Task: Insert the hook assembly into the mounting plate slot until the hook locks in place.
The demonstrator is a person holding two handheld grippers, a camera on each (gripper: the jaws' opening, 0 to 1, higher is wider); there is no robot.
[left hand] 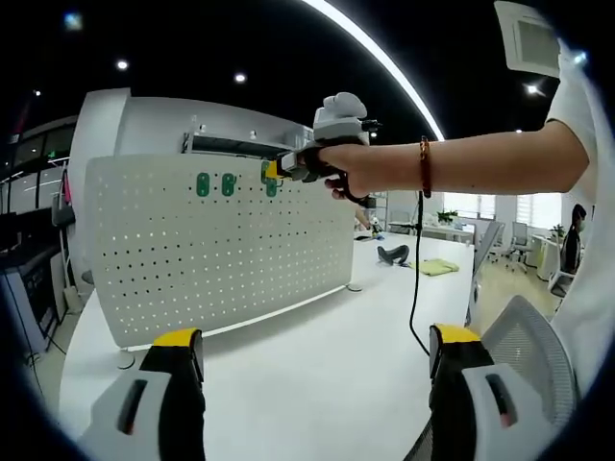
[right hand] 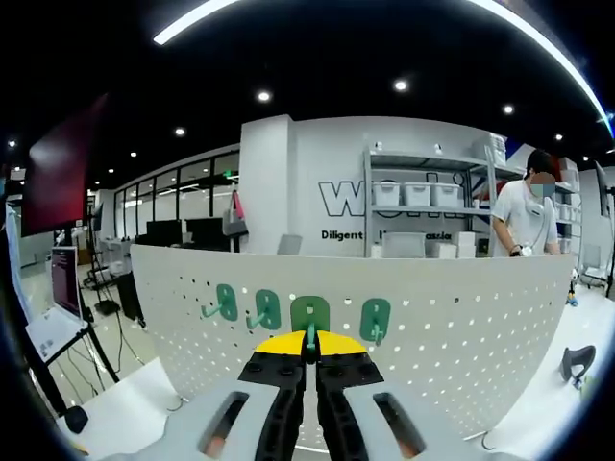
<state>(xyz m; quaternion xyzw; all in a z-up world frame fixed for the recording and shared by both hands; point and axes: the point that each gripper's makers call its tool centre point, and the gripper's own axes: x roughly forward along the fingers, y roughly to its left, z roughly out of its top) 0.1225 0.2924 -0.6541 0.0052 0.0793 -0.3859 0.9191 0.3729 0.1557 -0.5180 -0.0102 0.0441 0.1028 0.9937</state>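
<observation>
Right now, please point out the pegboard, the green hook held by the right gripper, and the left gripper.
pegboard (left hand: 221, 259): left gripper view, bare perforated face.
green hook (right hand: 310, 314): right gripper view, its green plate.
left gripper (left hand: 317, 370): left gripper view, midway between the yellow-tipped jaws.

Lighting is bright and even, from ceiling strip lights (left hand: 384, 60) and recessed spots (right hand: 263, 96). Windows (left hand: 500, 206) blow out to glare (detail lost). Fisheye bending is strong at edges. Focus is acceptable; shadows are soft.

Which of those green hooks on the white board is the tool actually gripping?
The third green hook from the left. The right gripper is shut on its prong; the other three hang free.
</observation>
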